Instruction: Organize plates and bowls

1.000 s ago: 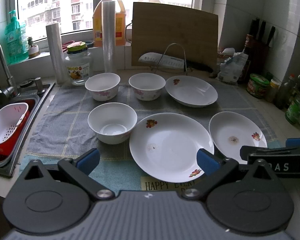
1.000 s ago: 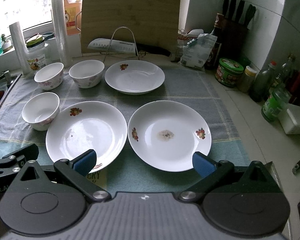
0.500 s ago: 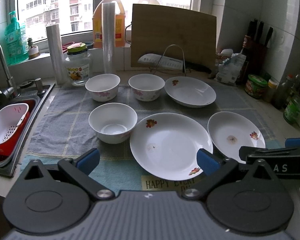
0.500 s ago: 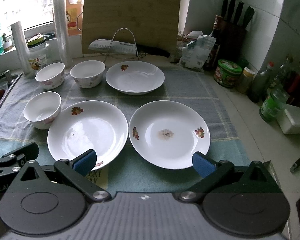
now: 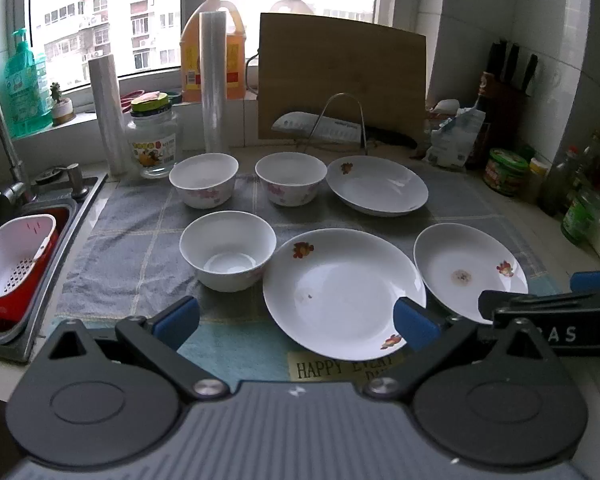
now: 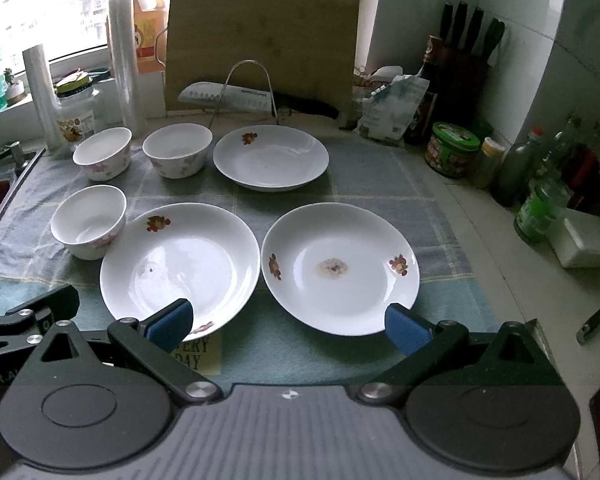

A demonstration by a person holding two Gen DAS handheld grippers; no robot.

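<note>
Nothing is stacked yet, so by my reading the sorting has hardly begun: all six pieces lie singly on the grey checked cloth (image 6: 380,184). Seen from the right wrist, the white plate with a brownish stain at its centre (image 6: 340,268) sits at about 12 o'clock, just ahead of the right gripper (image 6: 288,322), whose blue-padded fingers stand wide apart and hold nothing. The larger white plate with a flower print (image 6: 180,264) lies at 11 o'clock, touching or nearly touching the stained one, and the third white flowered plate (image 6: 271,158) rests farther back. Three white ceramic bowls with pink flowers (image 6: 89,232) stand apart around 10 o'clock. The left gripper (image 5: 296,320) hovers spread and empty over the larger plate's near rim. What remains, I judge, is nesting the bowls and piling the plates
</note>
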